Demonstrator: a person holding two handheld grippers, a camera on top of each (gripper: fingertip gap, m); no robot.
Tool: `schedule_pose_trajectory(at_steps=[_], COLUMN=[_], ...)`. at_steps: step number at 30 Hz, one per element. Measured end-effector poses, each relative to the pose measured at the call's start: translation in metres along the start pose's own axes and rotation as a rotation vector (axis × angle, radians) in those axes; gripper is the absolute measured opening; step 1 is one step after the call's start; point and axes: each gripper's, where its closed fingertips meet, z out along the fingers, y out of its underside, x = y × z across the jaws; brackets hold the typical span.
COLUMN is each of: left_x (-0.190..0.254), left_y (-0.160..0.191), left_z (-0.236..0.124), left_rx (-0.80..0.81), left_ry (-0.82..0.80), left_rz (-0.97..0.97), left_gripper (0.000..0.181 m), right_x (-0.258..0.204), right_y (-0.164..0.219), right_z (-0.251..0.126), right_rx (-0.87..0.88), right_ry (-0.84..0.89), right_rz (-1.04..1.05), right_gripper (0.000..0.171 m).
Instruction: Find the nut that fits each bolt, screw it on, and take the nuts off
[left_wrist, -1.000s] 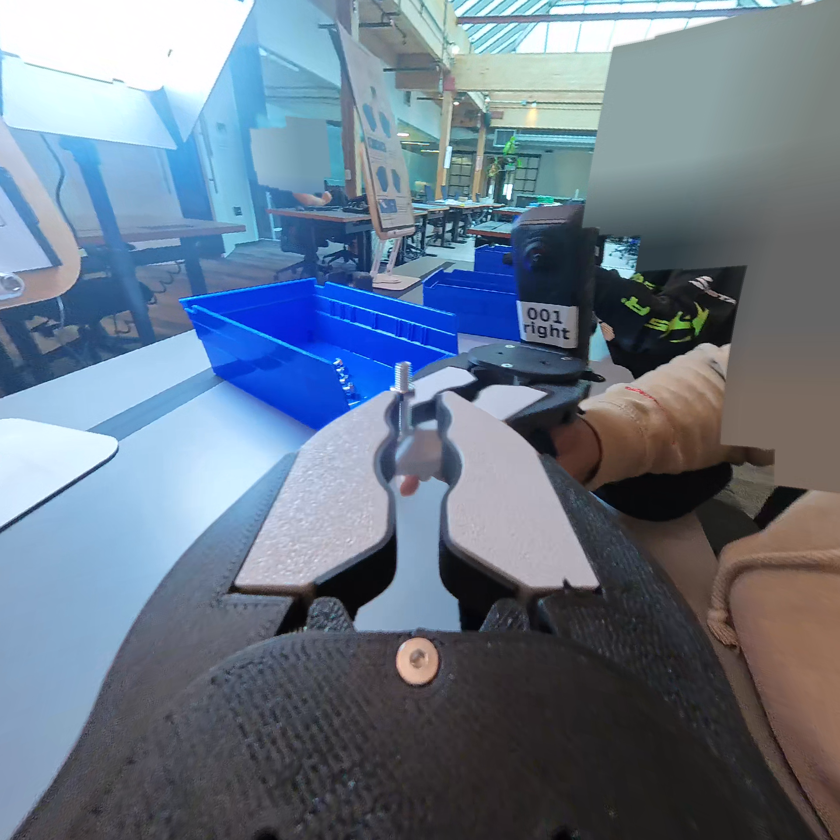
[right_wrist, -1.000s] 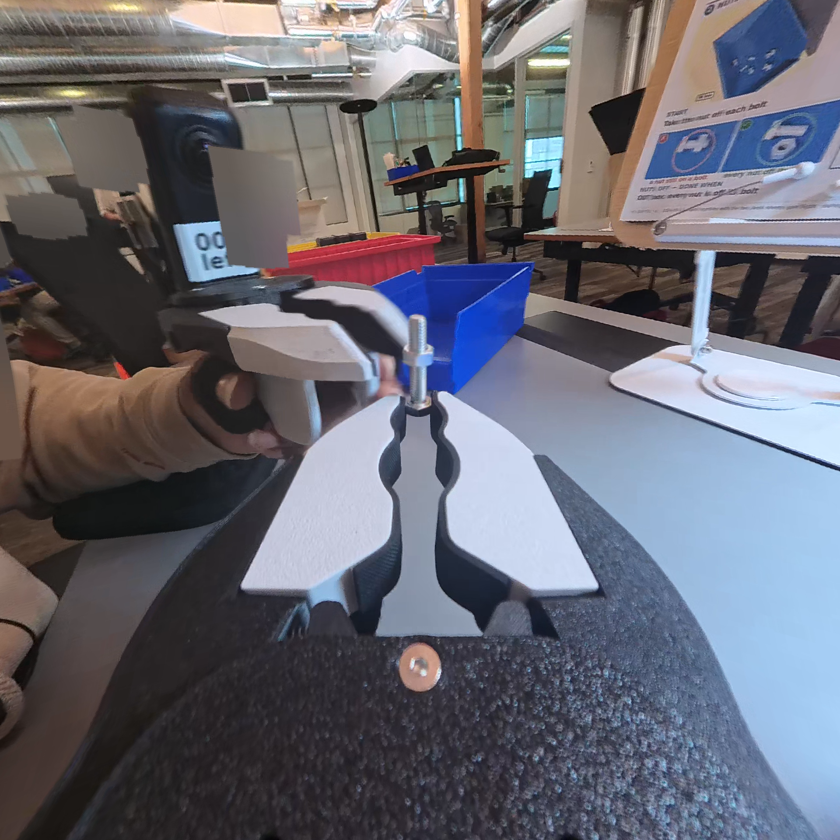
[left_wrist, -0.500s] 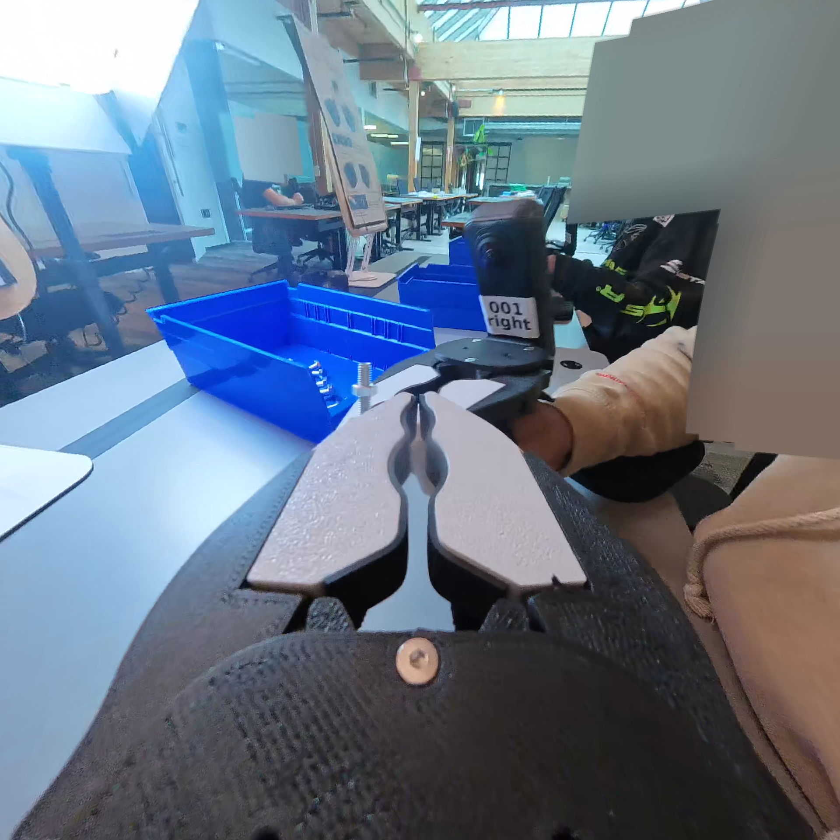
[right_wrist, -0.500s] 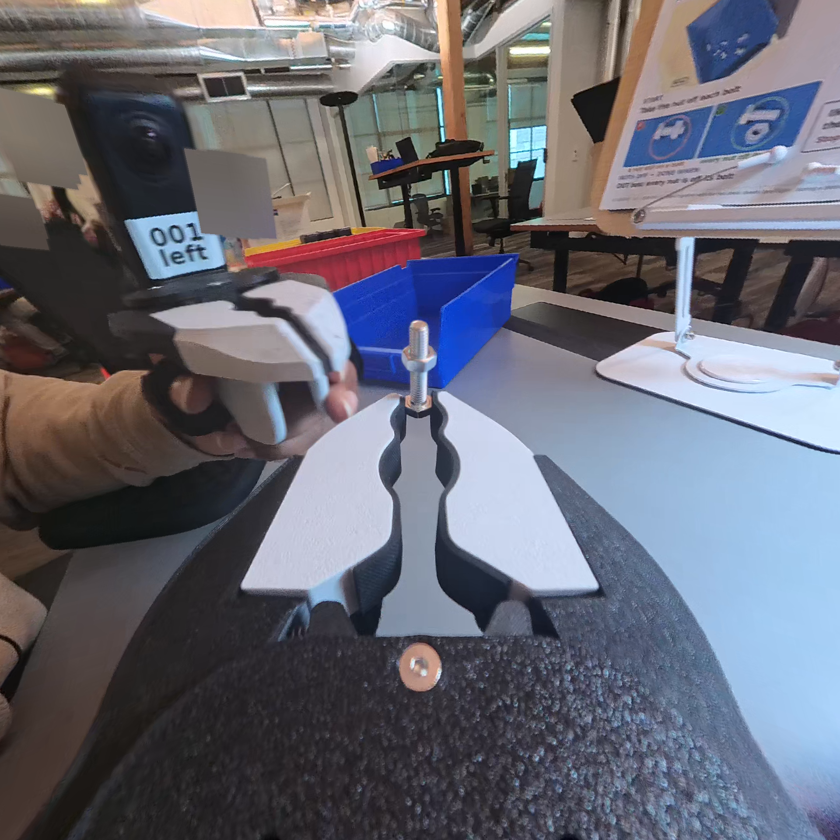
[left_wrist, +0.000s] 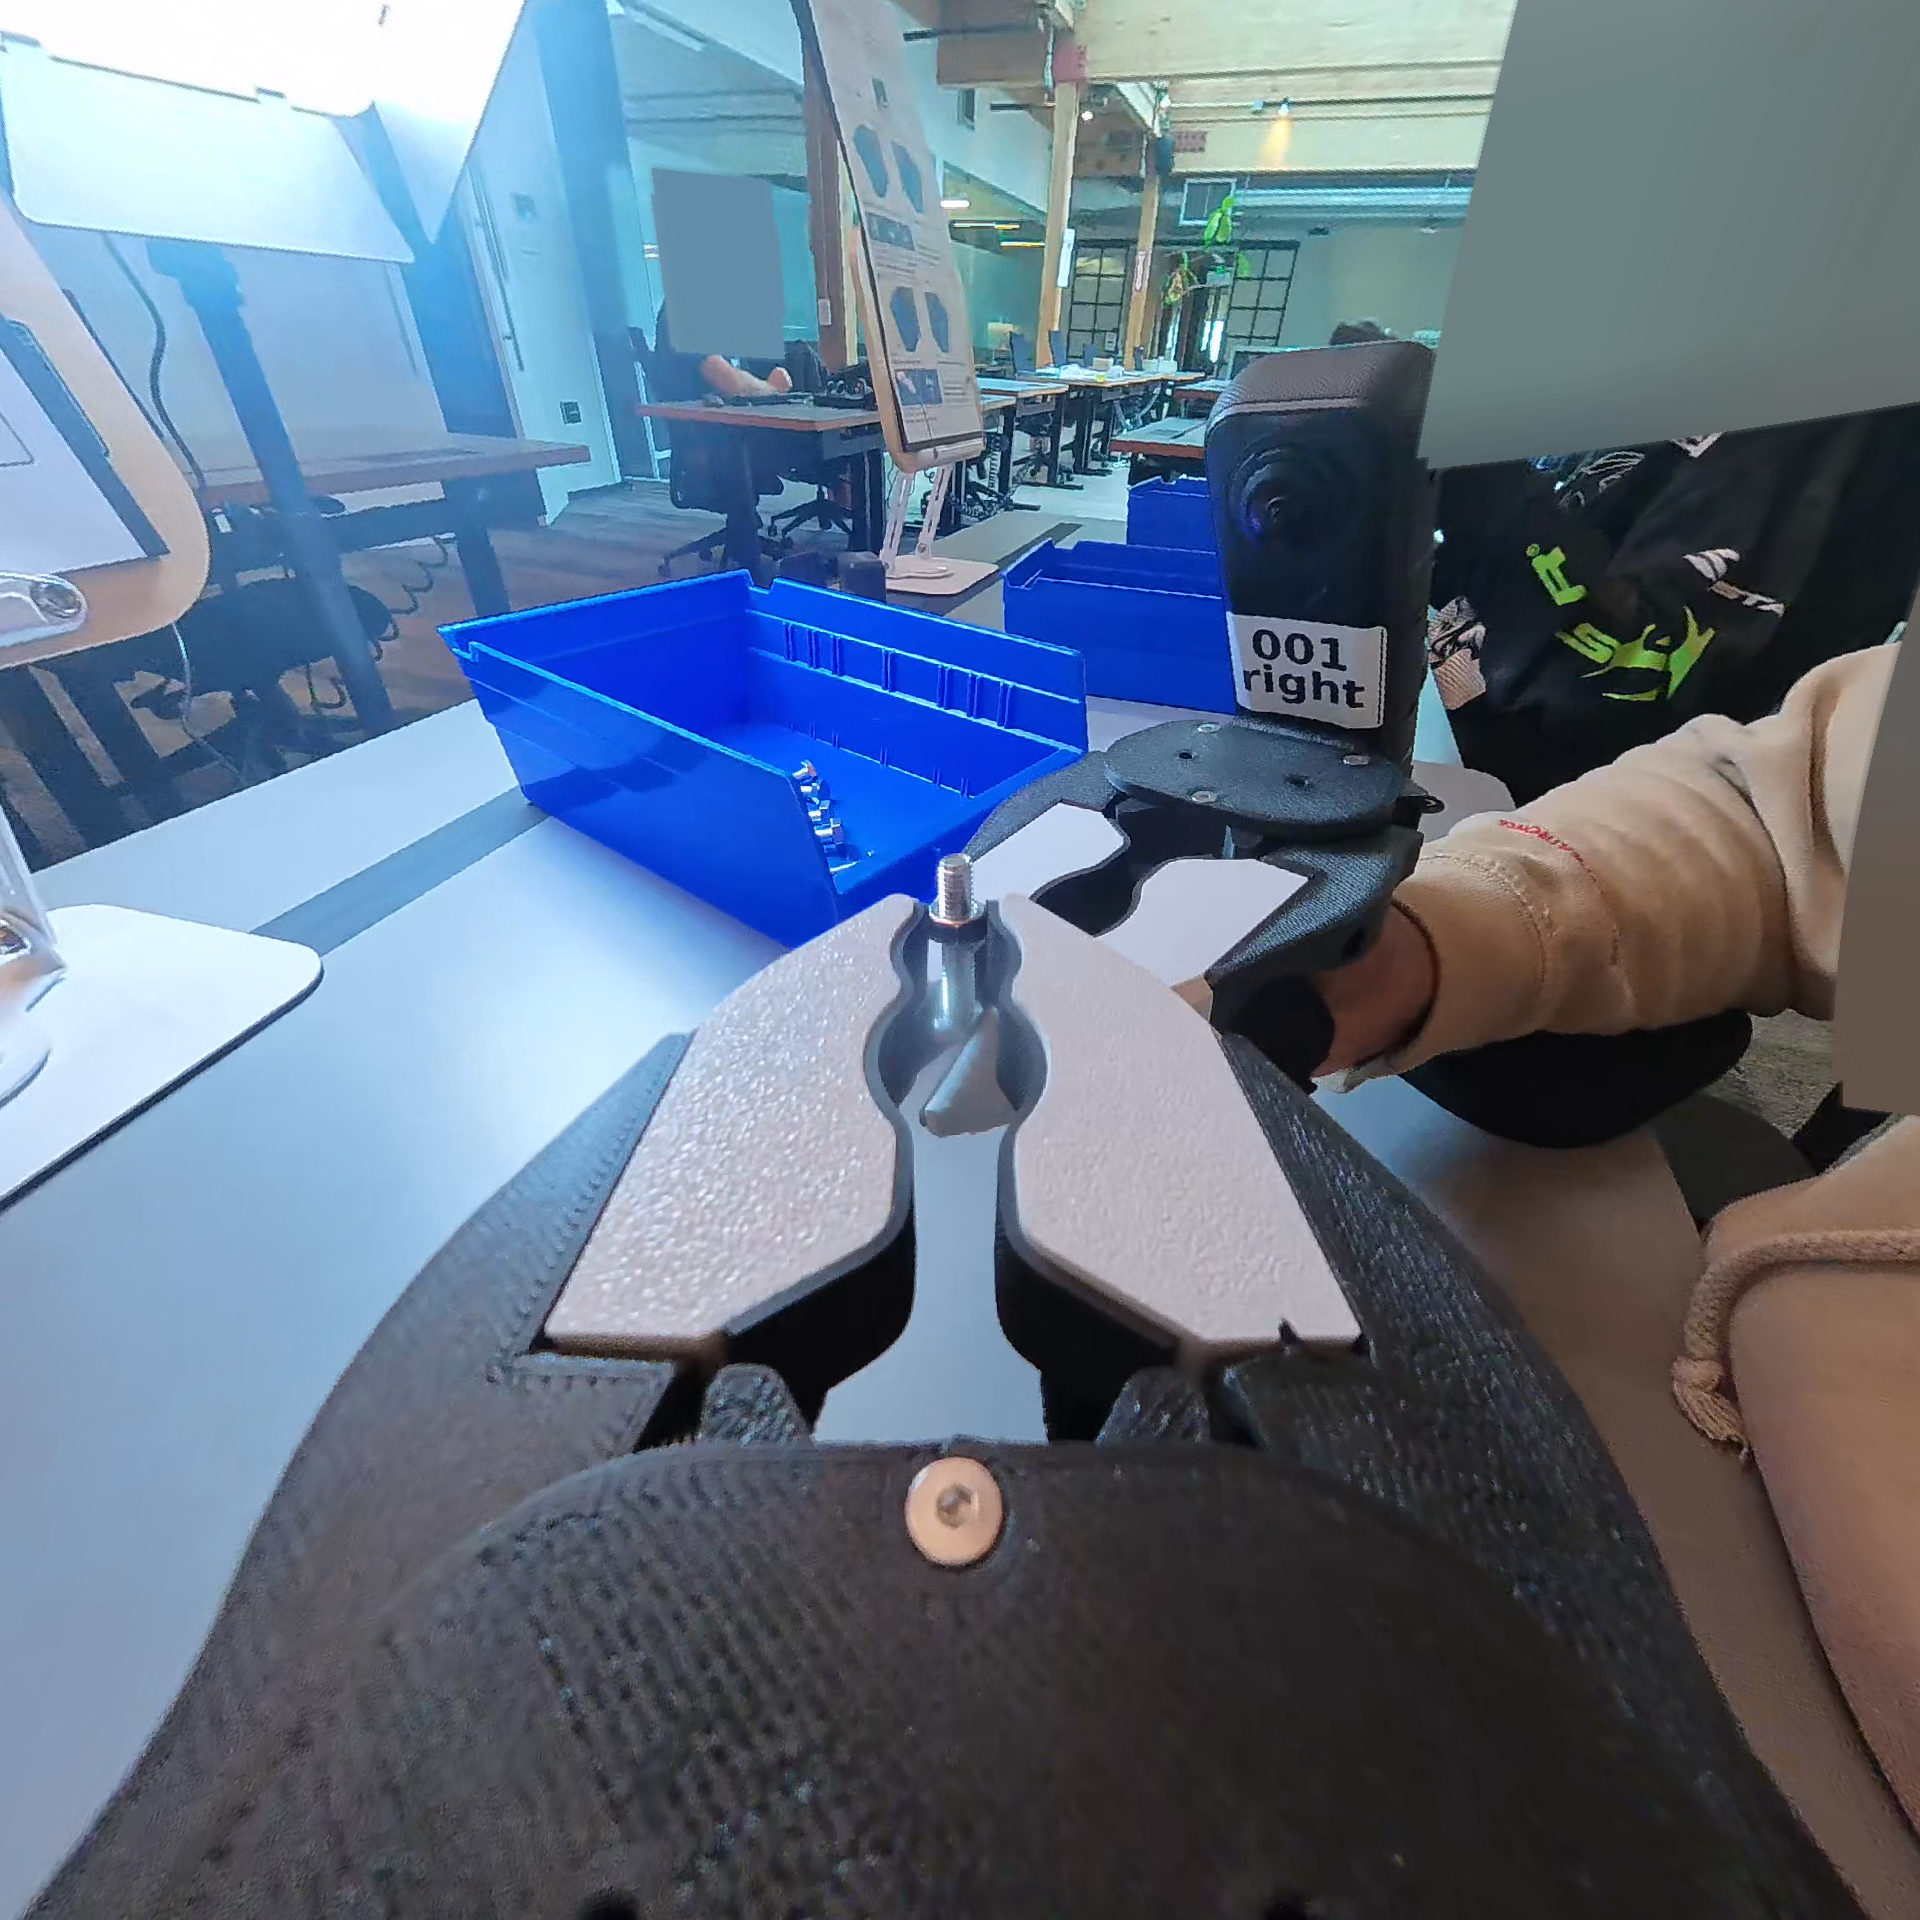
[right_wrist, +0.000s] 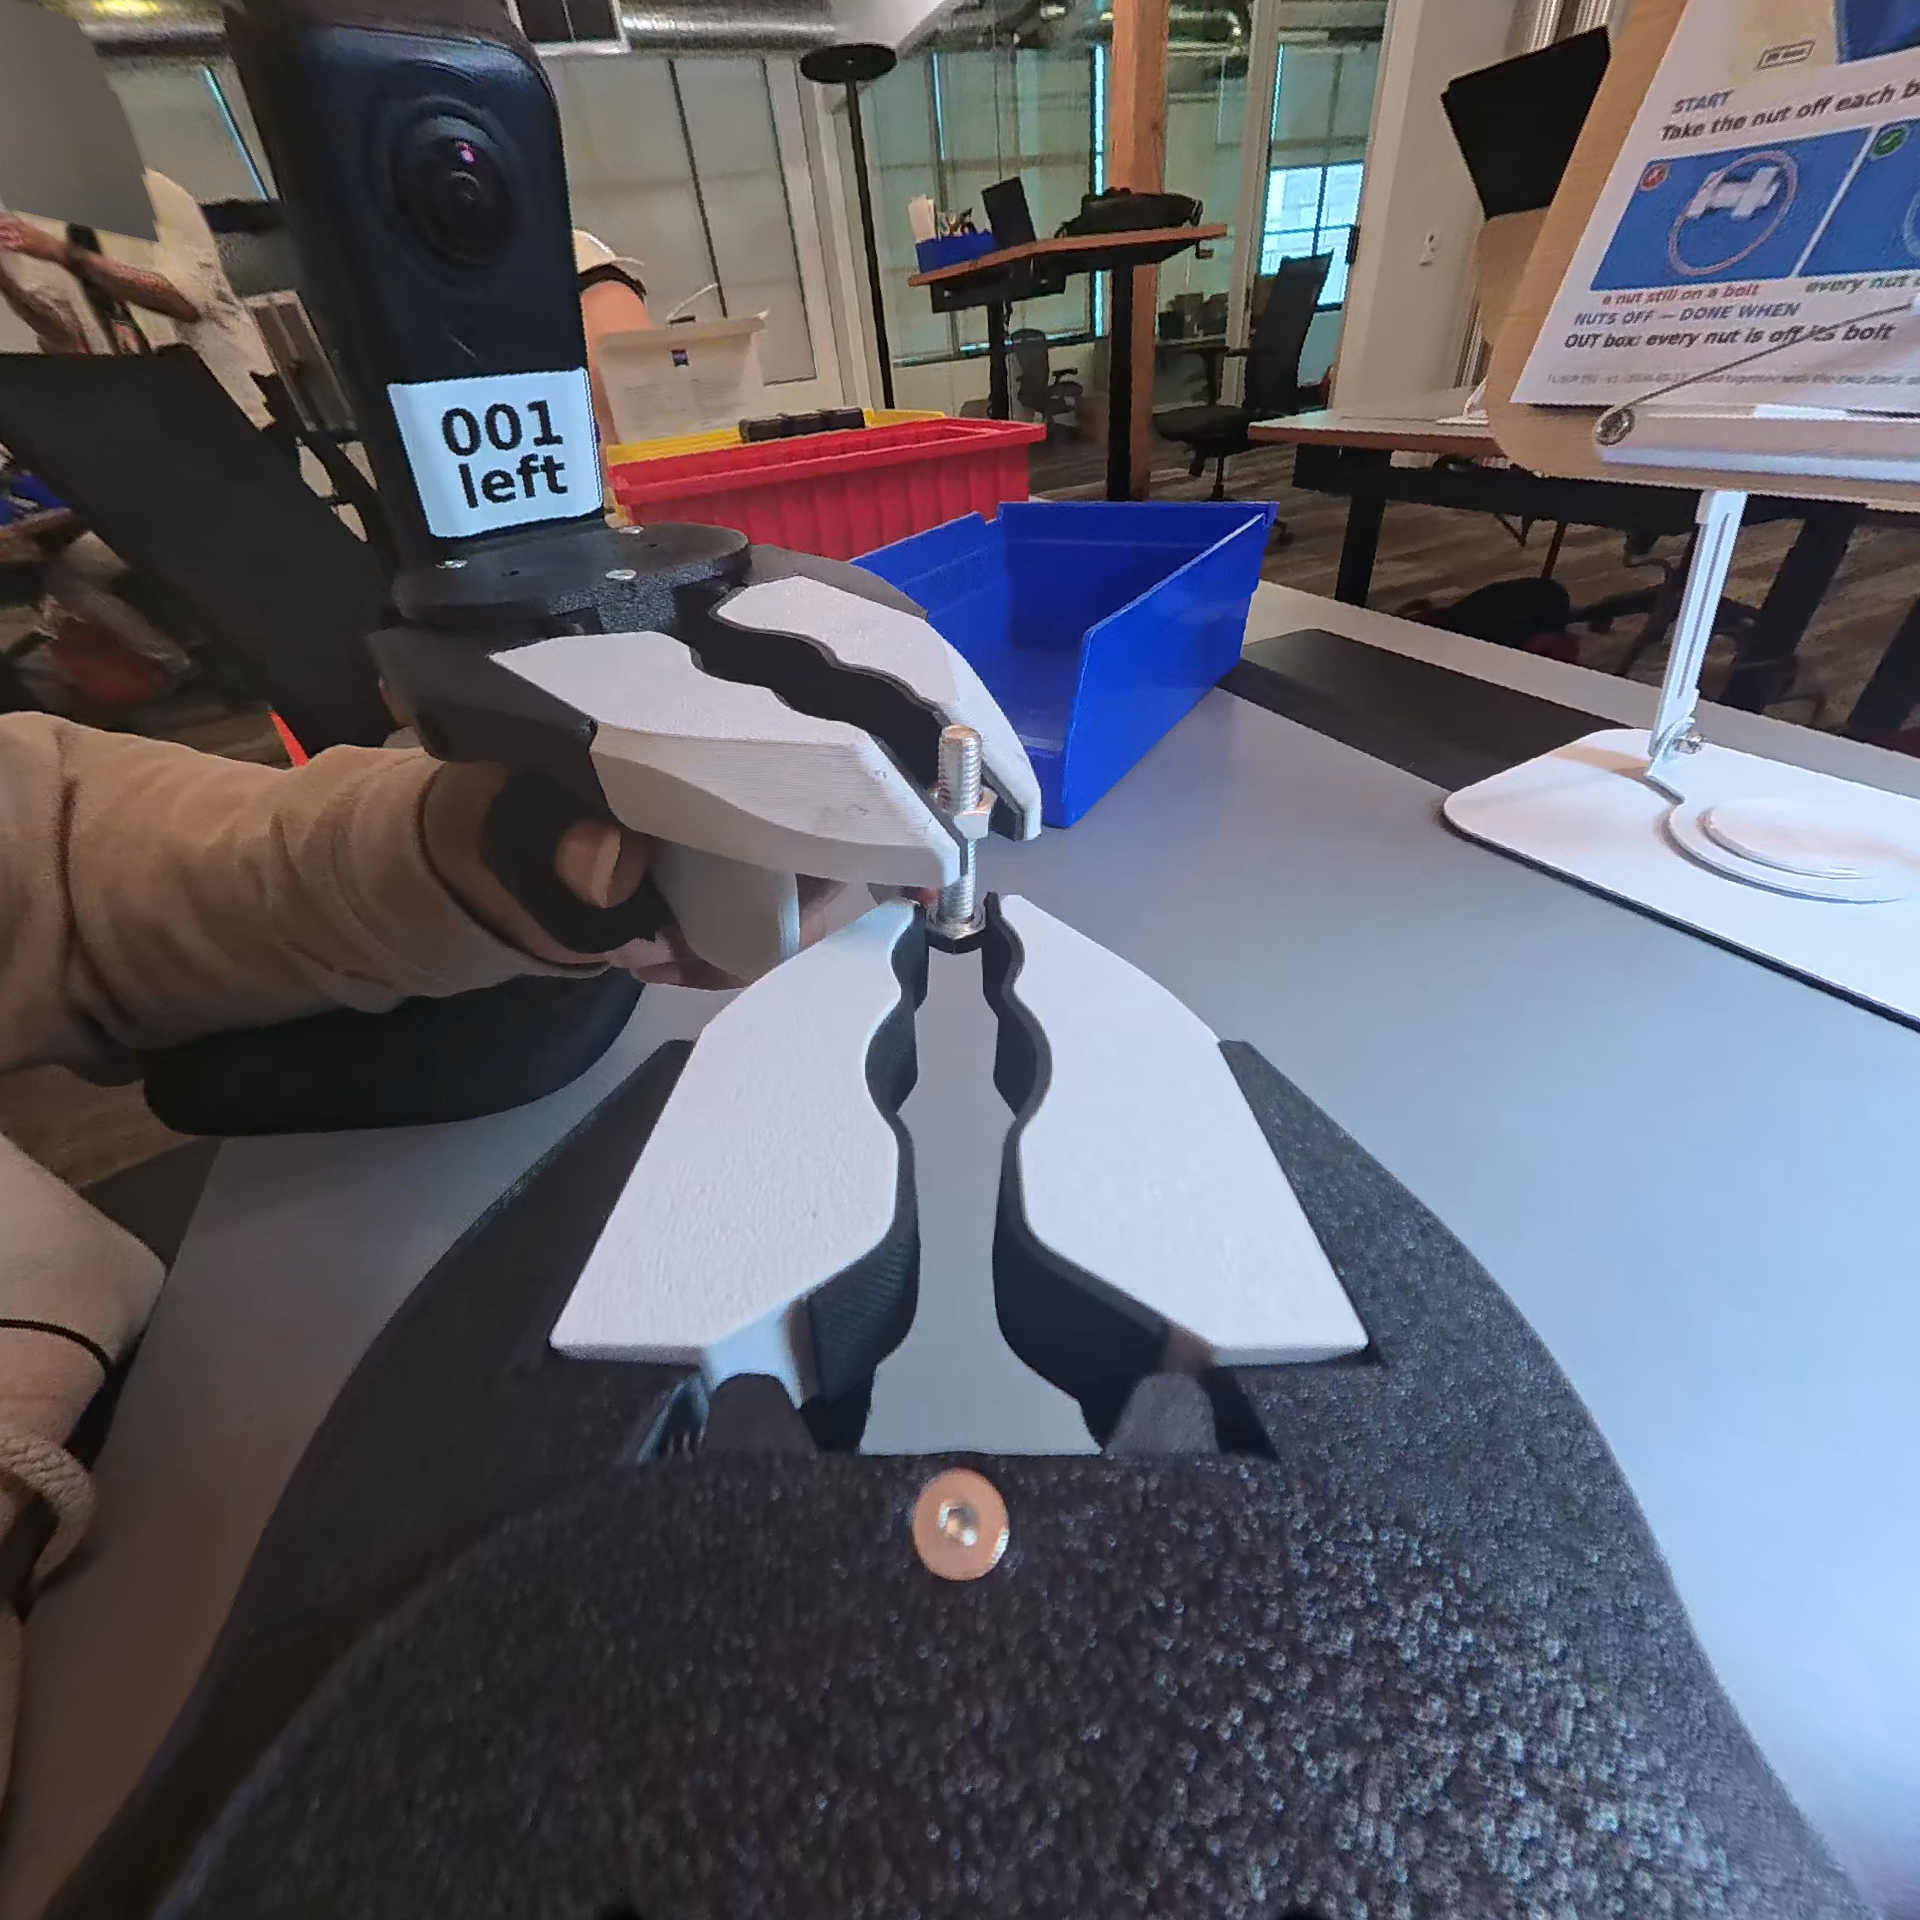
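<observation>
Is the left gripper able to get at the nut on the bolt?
Probably yes. The left gripper is already closed around the nut, partway up the bolt, which the right gripper holds upright by its lower end. Nothing blocks it.

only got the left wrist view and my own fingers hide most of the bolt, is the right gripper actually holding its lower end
Observer: Yes. In the right wrist view the right gripper is shut on the bottom end of the bolt, which stands upright.
Operator: and am i on the nut or on bare thread
Observer: On the nut. The left gripper is shut on it partway up the bolt, with bare thread showing above and below it.
Operator: whats past the right gripper
Observer: A blue bin with its open end facing the gripper, and a red bin beyond it.
</observation>
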Motion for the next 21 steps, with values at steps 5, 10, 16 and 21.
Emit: schedule_pose_trajectory(at_steps=[5,10,16,21], left_x=[-0.003,0.002,-0.001,-0.001], left_y=[-0.002,-0.003,-0.007,0.003], left_z=[-0.001,-0.004,-0.005,0.001], left_rx=[0.017,0.036,0.049,0.008], left_ry=[-0.004,0.024,-0.007,-0.001], left_rz=[-0.046,-0.051,-0.043,-0.051], left_gripper=[0.01,0.003,0.019,0.031], right_x=[0.002,0.01,0.022,0.007], right_y=[-0.002,0.0,0.005,0.012], right_z=[-0.001,-0.002,-0.005,0.002], right_rx=[0.014,-0.003,-0.047,-0.092], right_ry=[0.007,0.036,0.071,0.028], right_rz=[0.018,0.084,0.1,0.052], right_gripper=[0.01,0.01,0.01,0.01])
